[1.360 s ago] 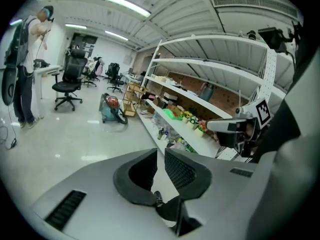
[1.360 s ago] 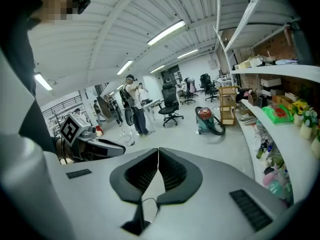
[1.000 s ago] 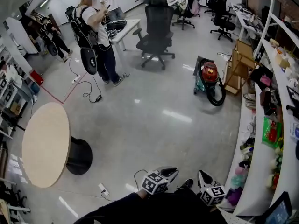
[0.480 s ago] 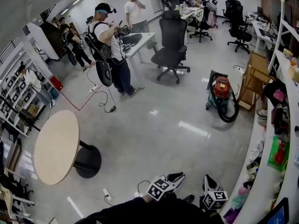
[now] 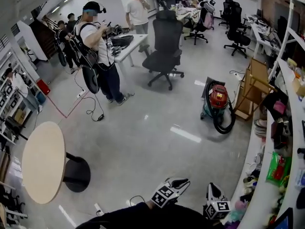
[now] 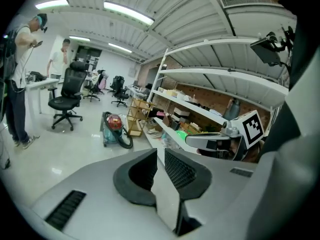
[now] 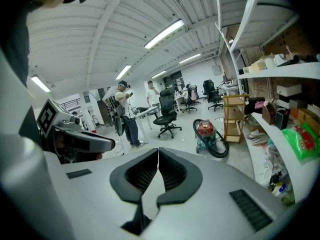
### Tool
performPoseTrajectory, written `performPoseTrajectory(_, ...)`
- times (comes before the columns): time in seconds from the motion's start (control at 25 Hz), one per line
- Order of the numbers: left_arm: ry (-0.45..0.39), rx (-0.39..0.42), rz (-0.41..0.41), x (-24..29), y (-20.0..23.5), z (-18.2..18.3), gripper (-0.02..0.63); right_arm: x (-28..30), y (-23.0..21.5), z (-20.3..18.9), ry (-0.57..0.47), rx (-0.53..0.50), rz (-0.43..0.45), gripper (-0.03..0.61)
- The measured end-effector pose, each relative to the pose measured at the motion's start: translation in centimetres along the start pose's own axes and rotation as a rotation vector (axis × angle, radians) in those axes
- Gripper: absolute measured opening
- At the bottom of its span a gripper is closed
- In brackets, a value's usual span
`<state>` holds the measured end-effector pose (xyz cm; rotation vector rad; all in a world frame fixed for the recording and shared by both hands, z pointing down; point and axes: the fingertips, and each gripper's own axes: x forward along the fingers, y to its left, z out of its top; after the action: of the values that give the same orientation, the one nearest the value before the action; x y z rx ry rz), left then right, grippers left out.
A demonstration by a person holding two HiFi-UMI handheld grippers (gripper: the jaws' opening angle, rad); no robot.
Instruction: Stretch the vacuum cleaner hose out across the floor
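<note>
Since a second ago, the red and teal vacuum cleaner (image 5: 218,98) has slid lower in the head view, closer to the two grippers. The grippers are at the bottom edge of that view, just as before.

The left gripper (image 5: 181,181) has its jaws squeezed almost fully together. Only a thin slit shows between them, and nothing is in it. The right gripper (image 5: 210,185) is just beside it. Its jaws are pressed tight together, and it holds nothing too. Both point out over the shiny grey floor (image 5: 143,137).

The vacuum cleaner stands on that floor, well apart from both grippers, ahead of them and a little to the right. Its thick black hose (image 5: 225,124) is curled in a loop around the front of it and rests on the floor, not pulled out straight.

A light wooden rack (image 5: 251,87) stands just beside the vacuum cleaner. A long white shelf (image 5: 261,175) full of small things runs down the right side.

To the left is a round tan wooden table (image 5: 43,161) on a black foot. Farther off stands a black office chair (image 5: 164,44). Near it stands a person with a black backpack (image 5: 97,56).
</note>
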<state>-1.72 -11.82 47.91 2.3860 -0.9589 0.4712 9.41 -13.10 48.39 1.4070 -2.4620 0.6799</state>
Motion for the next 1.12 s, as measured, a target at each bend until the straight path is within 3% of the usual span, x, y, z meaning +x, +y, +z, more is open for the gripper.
performPoseTrajectory(0.2, -0.043, 0.043, -0.086, 2.3, 6.7, 6.0, 0.061, 5.9, -0.1, 5.6, -0.012, -0.045, -0.073, 0.015)
performPoseTrajectory(0.36, -0.037, 0.040, -0.127, 2.8, 12.1, 8.1, 0.061, 10.4, 1.1, 7.1, 0.007, -0.043, -0.065, 0.015)
performPoseTrajectory(0.6, -0.015, -0.040, -0.085, 3.6, 19.5, 8.4, 0.061, 16.0, 0.8, 8.9, 0.046, -0.055, -0.056, 0.015)
performPoseTrajectory(0.84, -0.014, -0.073, -0.031, 6.1, 23.5, 11.2, 0.061, 21.7, -0.9, 10.4, 0.062, -0.038, 0.024, 0.015)
performPoseTrajectory(1.12, -0.036, -0.070, 0.114, 10.1, 26.1, 17.2, 0.061, 28.5, -6.1, 17.5, 0.016, -0.076, 0.150, 0.015)
